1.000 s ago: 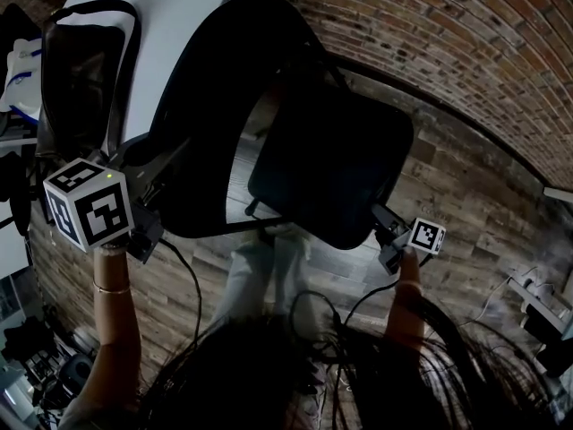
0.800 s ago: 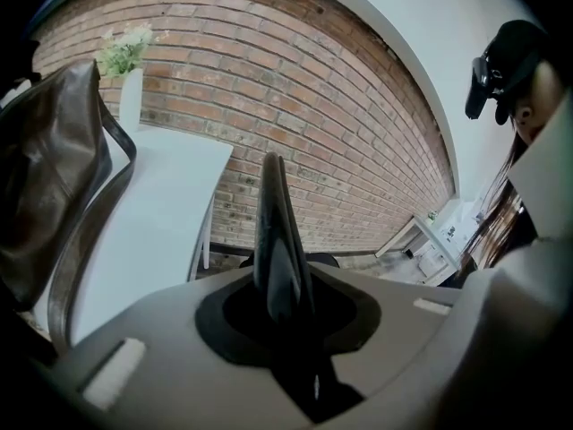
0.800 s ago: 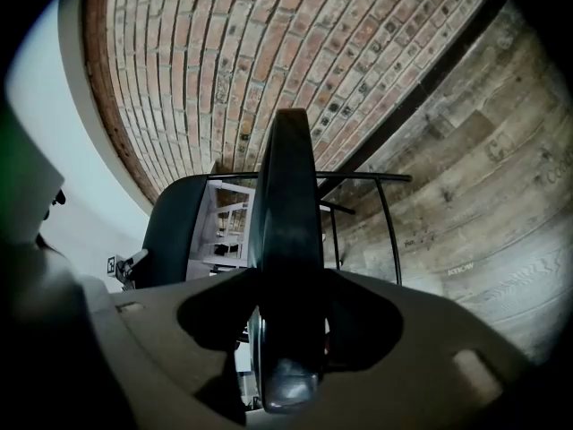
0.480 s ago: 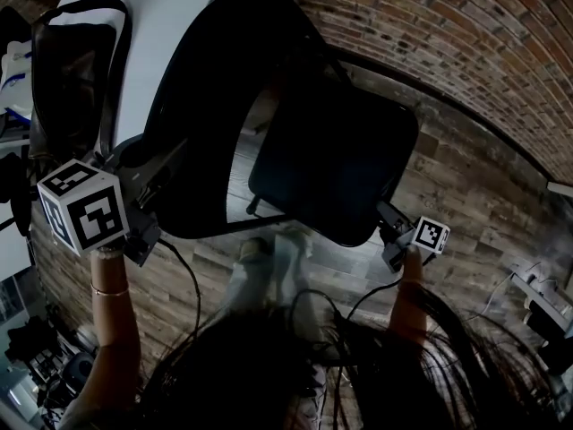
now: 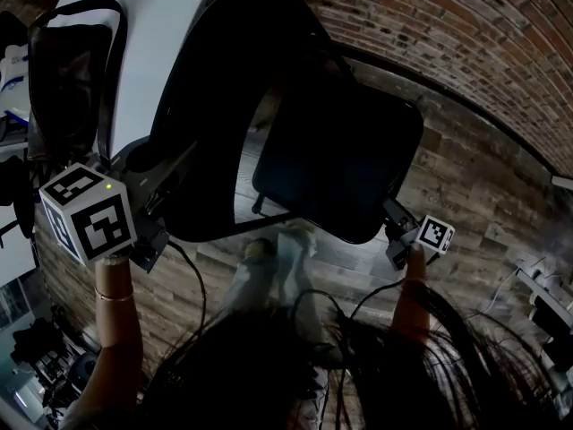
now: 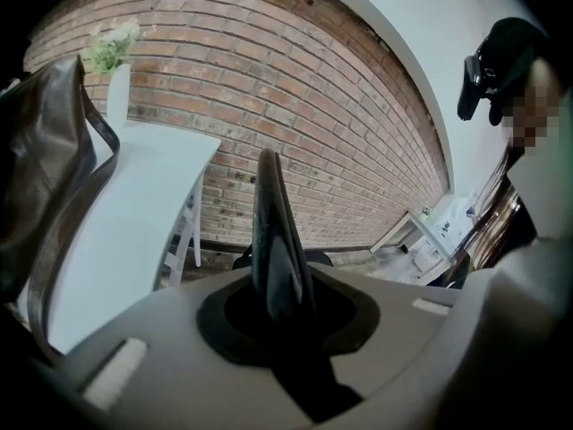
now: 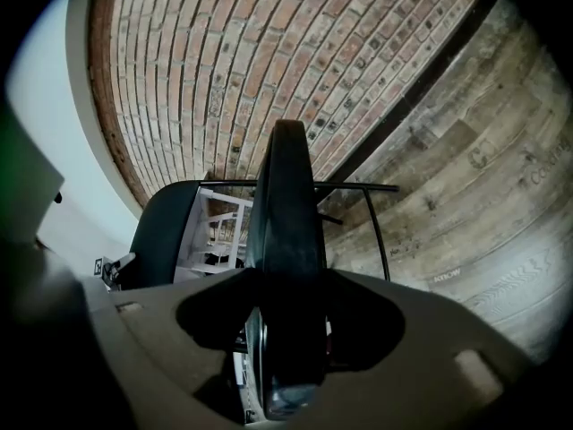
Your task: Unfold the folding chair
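Left tool (image 5: 166, 182), jaws just closing, pinched thin backrest (image 5: 215, 97) rim; right tool (image 5: 392, 215), jaws just widening, gripped thick padded seat (image 5: 336, 164) edge. I reckoned folding chair (image 5: 309, 38) stiff, heavyish: rims best hold.

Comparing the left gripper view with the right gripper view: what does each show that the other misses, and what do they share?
Only the left gripper view: a brown bag and a vase of flowers at the far left. Only the right gripper view: thin black frame tubes and a broad stretch of wood-plank floor. Both: the brick wall and a black panel of the folding chair seen edge-on.
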Action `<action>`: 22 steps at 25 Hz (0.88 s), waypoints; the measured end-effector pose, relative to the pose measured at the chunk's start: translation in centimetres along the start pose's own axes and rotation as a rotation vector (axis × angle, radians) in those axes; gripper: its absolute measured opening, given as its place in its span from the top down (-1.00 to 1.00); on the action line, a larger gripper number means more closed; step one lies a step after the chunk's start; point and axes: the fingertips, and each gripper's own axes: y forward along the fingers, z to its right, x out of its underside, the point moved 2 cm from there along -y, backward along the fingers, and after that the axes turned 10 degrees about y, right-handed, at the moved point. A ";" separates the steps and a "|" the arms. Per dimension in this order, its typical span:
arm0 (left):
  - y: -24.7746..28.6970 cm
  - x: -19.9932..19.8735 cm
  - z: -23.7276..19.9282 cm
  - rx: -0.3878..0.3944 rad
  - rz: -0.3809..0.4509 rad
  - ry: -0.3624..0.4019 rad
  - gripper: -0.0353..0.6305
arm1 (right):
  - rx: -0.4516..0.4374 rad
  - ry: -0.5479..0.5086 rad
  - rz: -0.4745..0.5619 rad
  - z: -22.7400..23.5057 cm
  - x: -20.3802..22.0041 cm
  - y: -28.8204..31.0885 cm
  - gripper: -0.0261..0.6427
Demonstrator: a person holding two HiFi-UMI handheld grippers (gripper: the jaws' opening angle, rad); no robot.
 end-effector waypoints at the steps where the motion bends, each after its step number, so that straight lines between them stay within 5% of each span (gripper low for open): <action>1: 0.1 0.0 0.2 0.000 -0.002 0.004 0.68 | -0.016 0.001 0.004 -0.1 0.0 0.1 0.24; 5: 0.5 0.0 1.0 -0.001 -0.012 0.020 0.68 | 0.118 0.001 0.025 2.3 0.1 -1.3 0.23; 12: 1.0 0.2 2.4 0.002 -0.022 0.032 0.68 | -0.005 0.020 0.065 1.9 0.7 -0.7 0.22; 16: 1.3 0.2 3.2 -0.007 -0.026 0.043 0.68 | 0.144 0.048 0.095 4.3 0.9 -2.3 0.22; 19: 1.3 0.3 2.9 -0.014 -0.028 0.047 0.69 | 0.100 0.051 0.093 3.9 1.0 -1.8 0.22; 22: 1.3 0.4 2.7 -0.014 -0.033 0.052 0.69 | 0.149 0.061 0.094 4.6 1.3 -2.1 0.21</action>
